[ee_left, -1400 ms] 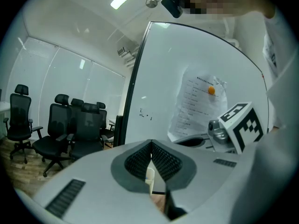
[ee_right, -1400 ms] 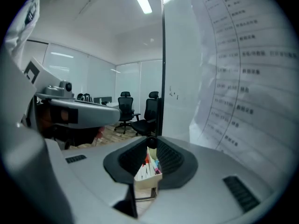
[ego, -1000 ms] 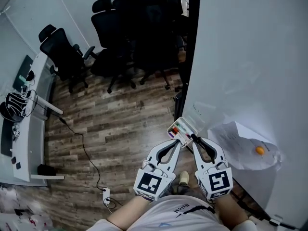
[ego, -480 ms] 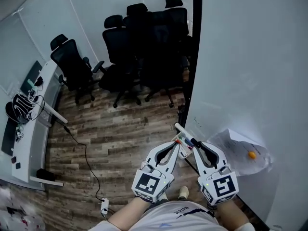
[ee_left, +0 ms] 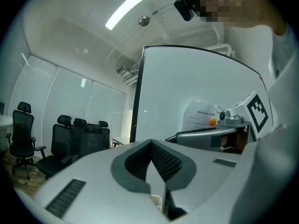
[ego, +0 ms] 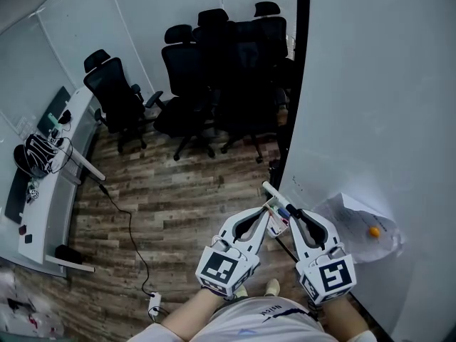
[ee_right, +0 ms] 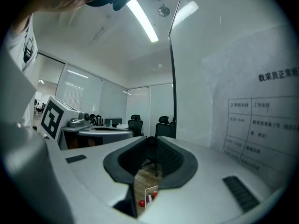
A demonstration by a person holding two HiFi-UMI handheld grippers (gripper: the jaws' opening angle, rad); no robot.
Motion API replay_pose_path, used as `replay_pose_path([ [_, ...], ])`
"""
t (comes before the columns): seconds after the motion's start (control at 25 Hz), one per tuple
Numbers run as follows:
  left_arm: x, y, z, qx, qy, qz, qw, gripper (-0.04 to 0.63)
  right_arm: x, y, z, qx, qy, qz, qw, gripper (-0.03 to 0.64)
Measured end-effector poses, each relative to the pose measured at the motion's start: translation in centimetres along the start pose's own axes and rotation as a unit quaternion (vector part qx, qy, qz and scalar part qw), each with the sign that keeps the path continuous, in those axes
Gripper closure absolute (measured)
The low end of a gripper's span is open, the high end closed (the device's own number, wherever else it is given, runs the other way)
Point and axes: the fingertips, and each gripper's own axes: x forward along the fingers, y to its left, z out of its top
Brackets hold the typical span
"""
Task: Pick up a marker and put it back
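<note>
A small white marker holder (ego: 273, 223) hangs on the whiteboard (ego: 370, 84), with coloured markers (ego: 278, 216) standing in it. My two grippers point level at it from below in the head view. The left gripper (ego: 266, 208) has its tips at the holder's left side and its pads meet, nothing held. The right gripper (ego: 290, 210) is at the holder's right side. In the right gripper view its pads (ee_right: 164, 158) stand a little apart. Floor and a chair show through the empty gap, and the holder (ee_right: 149, 194) with a red cap (ee_right: 142, 203) lies just below.
A sheet of paper (ego: 360, 223) is pinned to the whiteboard by an orange magnet (ego: 373, 231), right of the holder. Black office chairs (ego: 214, 70) stand at the far side of the wooden floor. A desk (ego: 43, 191) runs along the left, and a cable (ego: 132, 241) trails across the floor.
Both grippers have risen along the whiteboard. The holder, which lay ahead of the tips, now sits between and just under them. The jaws look the same.
</note>
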Motion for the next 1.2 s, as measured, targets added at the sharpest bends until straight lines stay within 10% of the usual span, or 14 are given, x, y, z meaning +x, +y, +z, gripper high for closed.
replay_pose_path([
  [1.2, 0.3, 2.1, -7.7, -0.03, 0.043, 0.028, 0.9982, 0.583, 1.1, 0.0, -11.6, 0.035, 0.104, -0.017, 0.994, 0.545],
])
